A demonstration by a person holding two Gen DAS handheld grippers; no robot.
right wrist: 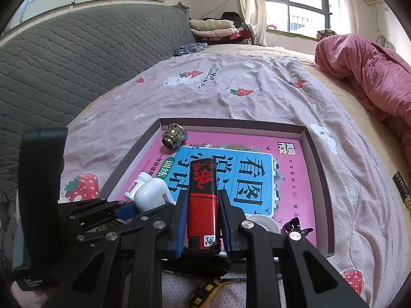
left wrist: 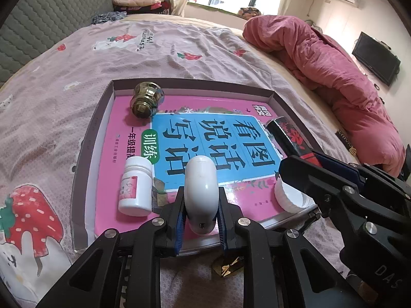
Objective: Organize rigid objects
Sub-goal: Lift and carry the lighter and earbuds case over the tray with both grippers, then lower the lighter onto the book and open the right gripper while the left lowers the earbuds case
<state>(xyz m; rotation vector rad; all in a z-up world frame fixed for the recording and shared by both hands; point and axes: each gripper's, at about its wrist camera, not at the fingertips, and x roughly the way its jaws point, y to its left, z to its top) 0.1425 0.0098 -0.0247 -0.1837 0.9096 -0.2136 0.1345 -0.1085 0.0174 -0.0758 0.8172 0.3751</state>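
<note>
Bedsheet (left wrist: 77, 77) with strawberry print carries a shallow box tray (left wrist: 88, 141) lined with a pink book (left wrist: 123, 128). At the tray's far left corner lies a brass knob (left wrist: 146, 101); nearer, a small white bottle (left wrist: 134, 186) lies on the book. Beside it, the left gripper (left wrist: 201, 213) is clamped on a white rounded object (left wrist: 201, 182) over the tray's near edge. Further right, the right gripper (right wrist: 203, 218) grips a black-and-red cylinder (right wrist: 203, 197) above the book, a white lid (left wrist: 290, 197) beneath.
</note>
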